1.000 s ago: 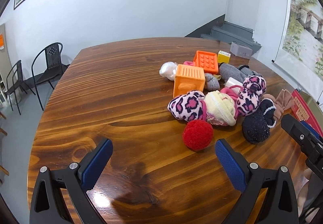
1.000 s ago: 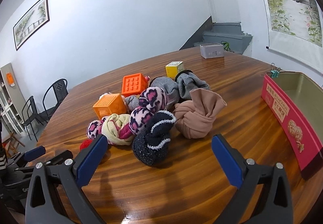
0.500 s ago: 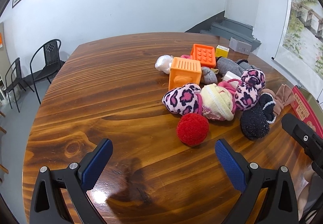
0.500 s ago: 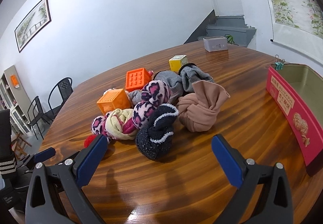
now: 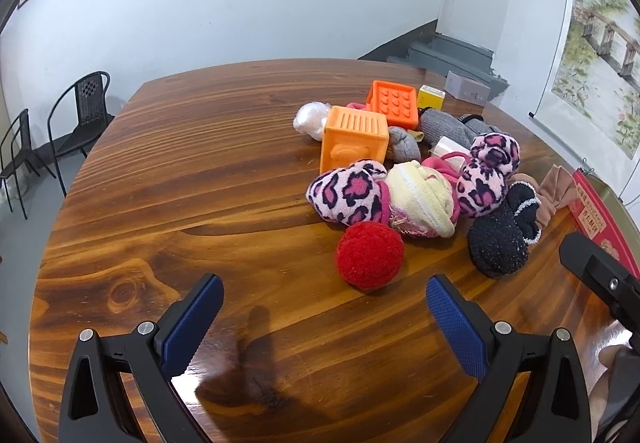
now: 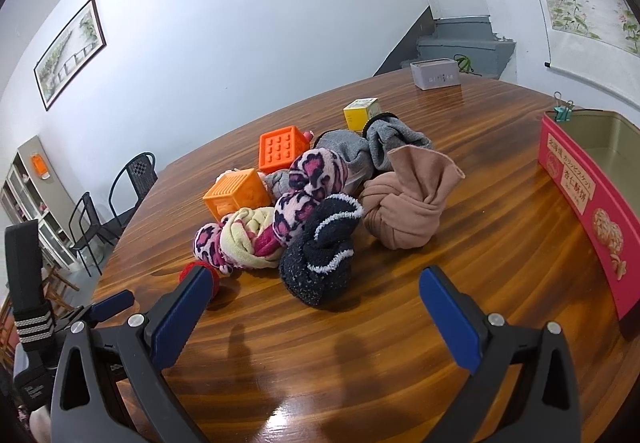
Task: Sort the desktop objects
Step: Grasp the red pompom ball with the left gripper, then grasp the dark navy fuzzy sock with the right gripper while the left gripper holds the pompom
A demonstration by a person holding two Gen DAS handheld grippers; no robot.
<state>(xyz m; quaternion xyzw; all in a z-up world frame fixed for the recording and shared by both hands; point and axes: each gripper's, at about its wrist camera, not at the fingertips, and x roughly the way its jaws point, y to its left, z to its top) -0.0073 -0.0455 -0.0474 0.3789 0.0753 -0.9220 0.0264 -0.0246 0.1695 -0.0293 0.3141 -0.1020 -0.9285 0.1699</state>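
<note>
I'm working over a round wooden table [image 5: 208, 179], and nothing is sorted yet: the whole heap of desktop objects sits bunched together just ahead of me, with the red tin box [image 6: 588, 203] open at my right as the likely bin. Both my grippers are spread wide and carry nothing.

My right gripper [image 6: 316, 291] faces the dark navy rolled sock [image 6: 320, 263], which lies nearest, touching the leopard-print sock [image 6: 308, 183] and just beside the tan knotted sock [image 6: 408, 207]. I'd bring the fingers down either side of the navy roll across its narrower width and squeeze at its middle, since soft knit will give and may drag its neighbours along.

My left gripper [image 5: 324, 303] has the red pompom ball [image 5: 370, 255] near its right finger, at the pile's front edge, touching the cream sock [image 5: 420, 199]. I'd shift right to centre on the ball first, then close slowly; it looks round and squashy, so an off-centre pinch could squirt it away.

The orange ribbed cube [image 5: 354, 139] and orange studded cube [image 5: 394, 103] farther back can wait.
</note>
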